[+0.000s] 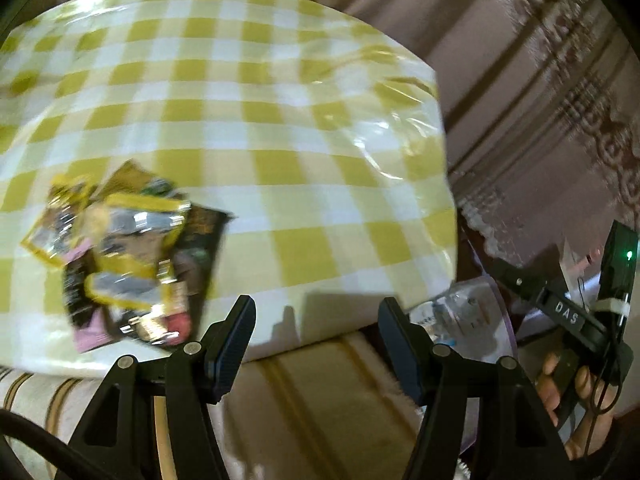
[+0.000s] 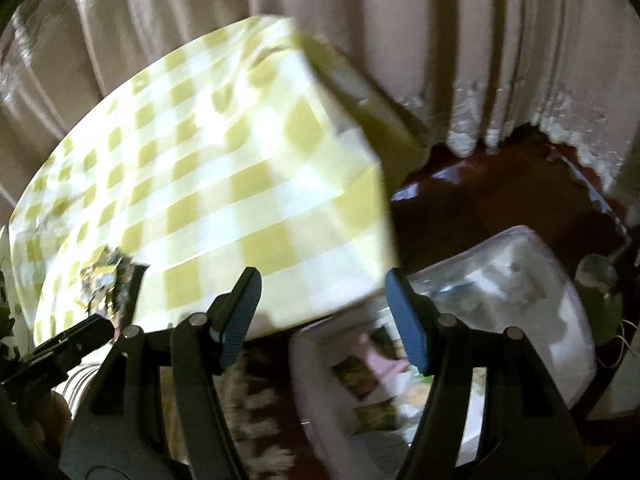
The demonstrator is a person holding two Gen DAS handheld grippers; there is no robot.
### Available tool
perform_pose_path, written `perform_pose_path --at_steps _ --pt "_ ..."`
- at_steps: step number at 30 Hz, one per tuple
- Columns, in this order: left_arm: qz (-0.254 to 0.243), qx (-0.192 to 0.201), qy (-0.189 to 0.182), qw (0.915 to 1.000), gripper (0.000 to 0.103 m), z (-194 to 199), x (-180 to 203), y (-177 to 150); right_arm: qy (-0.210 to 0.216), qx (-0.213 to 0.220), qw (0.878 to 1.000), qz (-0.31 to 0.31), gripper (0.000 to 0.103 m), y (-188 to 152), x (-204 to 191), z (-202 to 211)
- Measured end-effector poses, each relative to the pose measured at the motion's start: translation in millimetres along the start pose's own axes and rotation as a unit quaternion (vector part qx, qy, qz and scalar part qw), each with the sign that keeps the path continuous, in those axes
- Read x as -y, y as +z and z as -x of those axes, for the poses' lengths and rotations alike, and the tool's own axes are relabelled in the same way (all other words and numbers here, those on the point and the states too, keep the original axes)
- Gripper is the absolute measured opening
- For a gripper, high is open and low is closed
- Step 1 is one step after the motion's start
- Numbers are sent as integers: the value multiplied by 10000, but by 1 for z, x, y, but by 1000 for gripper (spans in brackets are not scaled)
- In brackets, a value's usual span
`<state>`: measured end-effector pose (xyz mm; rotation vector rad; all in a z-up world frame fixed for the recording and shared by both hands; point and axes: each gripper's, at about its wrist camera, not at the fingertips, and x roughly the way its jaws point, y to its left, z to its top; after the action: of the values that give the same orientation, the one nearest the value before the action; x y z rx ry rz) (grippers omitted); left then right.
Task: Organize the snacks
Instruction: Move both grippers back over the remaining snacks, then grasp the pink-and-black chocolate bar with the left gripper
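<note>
A heap of shiny snack packets (image 1: pixel 124 264), yellow, black and pink, lies near the front left of the table with the yellow-and-white checked cloth (image 1: pixel 248 120). My left gripper (image 1: pixel 316 332) hangs open over the table's front edge, to the right of the heap, with nothing between its fingers. My right gripper (image 2: pixel 322 312) is open too and holds nothing; it hovers at the table's right corner, above a clear plastic box (image 2: pixel 460 320) with several packets inside. The packets (image 2: pixel 108 292) show small at the far left of the right wrist view. The other handheld gripper (image 1: pixel 568 312) appears at the right in the left wrist view.
The clear box (image 1: pixel 460 312) stands on the dark floor right of the table. Beige curtains (image 2: pixel 360 20) with lace hems hang behind. A striped cream fabric (image 1: pixel 320 392) lies below the table's front edge. A hand (image 1: pixel 568 392) holds the other tool's handle.
</note>
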<state>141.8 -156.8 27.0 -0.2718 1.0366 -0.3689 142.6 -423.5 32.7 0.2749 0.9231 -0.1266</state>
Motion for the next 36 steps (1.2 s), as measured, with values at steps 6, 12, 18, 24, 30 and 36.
perform_pose_path --at_steps 6,12,18,24,30,36 --pt "454 102 357 9983 65 23 -50 -5 426 -261 9983 290 68 -12 -51 -14" --pt "869 93 642 9941 64 33 -95 -6 744 -417 9948 548 69 -19 -95 -21" --pt "1105 -7 718 9913 64 32 -121 -7 925 -521 9913 779 70 -25 -135 -29" --pt "1187 -207 809 9894 61 19 -136 -2 976 -591 9895 886 73 -27 -157 -37" --pt "1121 -545 992 9872 51 -5 -145 4 1002 -674 9873 1028 75 -31 -176 -47" --pt "861 -568 1193 9875 47 -15 -143 12 1056 -800 9839 1199 77 -36 -197 -59"
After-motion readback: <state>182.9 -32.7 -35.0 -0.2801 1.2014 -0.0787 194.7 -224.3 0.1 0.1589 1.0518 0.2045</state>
